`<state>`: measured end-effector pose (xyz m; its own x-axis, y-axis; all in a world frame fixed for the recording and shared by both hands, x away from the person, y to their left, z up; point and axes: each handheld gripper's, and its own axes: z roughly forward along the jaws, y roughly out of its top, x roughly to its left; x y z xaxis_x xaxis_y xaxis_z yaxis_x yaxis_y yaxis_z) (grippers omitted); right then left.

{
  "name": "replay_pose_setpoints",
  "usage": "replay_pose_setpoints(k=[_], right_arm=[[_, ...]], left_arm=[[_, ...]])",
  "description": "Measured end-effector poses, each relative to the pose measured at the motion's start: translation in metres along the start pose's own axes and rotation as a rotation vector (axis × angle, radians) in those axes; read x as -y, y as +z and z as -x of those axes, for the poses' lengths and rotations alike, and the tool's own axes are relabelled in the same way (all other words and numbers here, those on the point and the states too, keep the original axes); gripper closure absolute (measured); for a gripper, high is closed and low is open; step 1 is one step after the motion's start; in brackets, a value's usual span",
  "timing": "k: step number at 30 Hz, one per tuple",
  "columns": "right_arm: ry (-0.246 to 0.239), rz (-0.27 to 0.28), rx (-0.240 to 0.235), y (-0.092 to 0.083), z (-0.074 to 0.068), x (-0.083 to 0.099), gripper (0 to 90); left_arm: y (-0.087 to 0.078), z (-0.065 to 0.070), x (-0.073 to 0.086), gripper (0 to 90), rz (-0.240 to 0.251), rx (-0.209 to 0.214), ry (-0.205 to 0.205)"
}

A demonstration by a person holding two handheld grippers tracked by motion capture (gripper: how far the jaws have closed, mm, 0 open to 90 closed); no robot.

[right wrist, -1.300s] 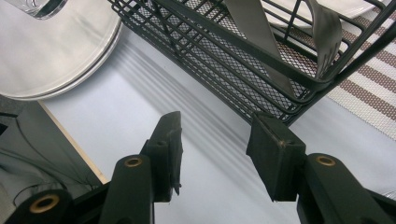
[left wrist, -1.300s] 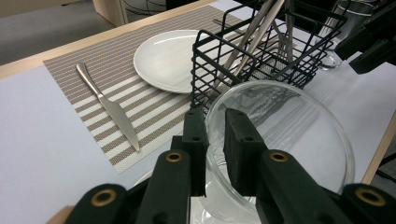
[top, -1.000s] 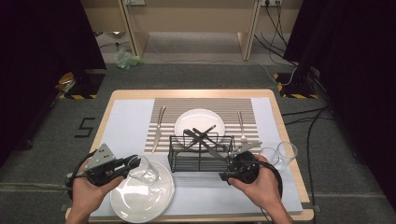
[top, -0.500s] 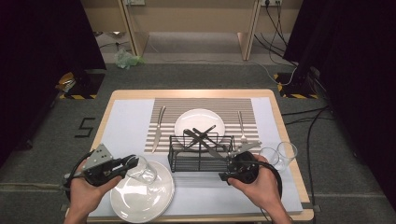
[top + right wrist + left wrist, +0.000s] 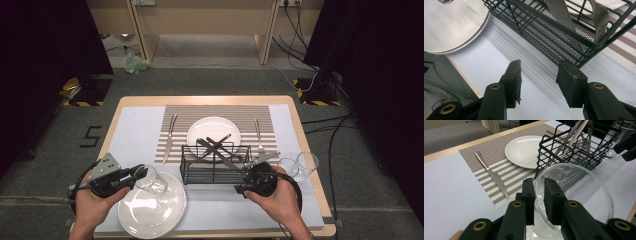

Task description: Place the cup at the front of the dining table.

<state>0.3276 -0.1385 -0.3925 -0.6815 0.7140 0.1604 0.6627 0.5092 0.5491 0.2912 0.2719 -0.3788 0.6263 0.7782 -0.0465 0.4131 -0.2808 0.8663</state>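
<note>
two tools are in the near part of the worktop [image 5: 140,135]. the left tool [image 5: 539,195] is closed on the rim of a clear glass [image 5: 574,202], one pad inside the wall and one outside. the glass is tilted, over the stack of white plates [image 5: 150,210] at the near left edge. the right tool [image 5: 539,82] has its jaws apart with nothing between them; it is low over the pale mat, just beside the near corner of the black wire basket [image 5: 214,165].

the glass looks thin, smooth and light, so i judge it is fragile and a little slippery. the rim is a good place to hold, but the grip should be firm and not hard, and it must be put down gently, not knocked on the plates.

further away, cutlery stands in the basket. behind it a single white plate [image 5: 214,131] lies on the striped placemat, with a knife [image 5: 169,137] on its left and a fork [image 5: 259,135] on its right. two more glasses [image 5: 299,167] stand to the right of the basket.
</note>
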Motion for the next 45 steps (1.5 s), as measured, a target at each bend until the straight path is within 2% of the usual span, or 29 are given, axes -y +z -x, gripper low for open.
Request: replay_pose_setpoints(k=[10, 45], right_arm=[[-0.001, 0.001, 0.001, 0.000, 0.000, 0.000, 54.2], [0.004, 0.001, -0.002, 0.001, 0.000, 0.000, 54.2]], left_arm=[[0.004, -0.003, -0.001, 78.4, -0.003, -0.017, -0.003], [0.021, -0.011, -0.004, 78.4, -0.008, -0.025, -0.016]])
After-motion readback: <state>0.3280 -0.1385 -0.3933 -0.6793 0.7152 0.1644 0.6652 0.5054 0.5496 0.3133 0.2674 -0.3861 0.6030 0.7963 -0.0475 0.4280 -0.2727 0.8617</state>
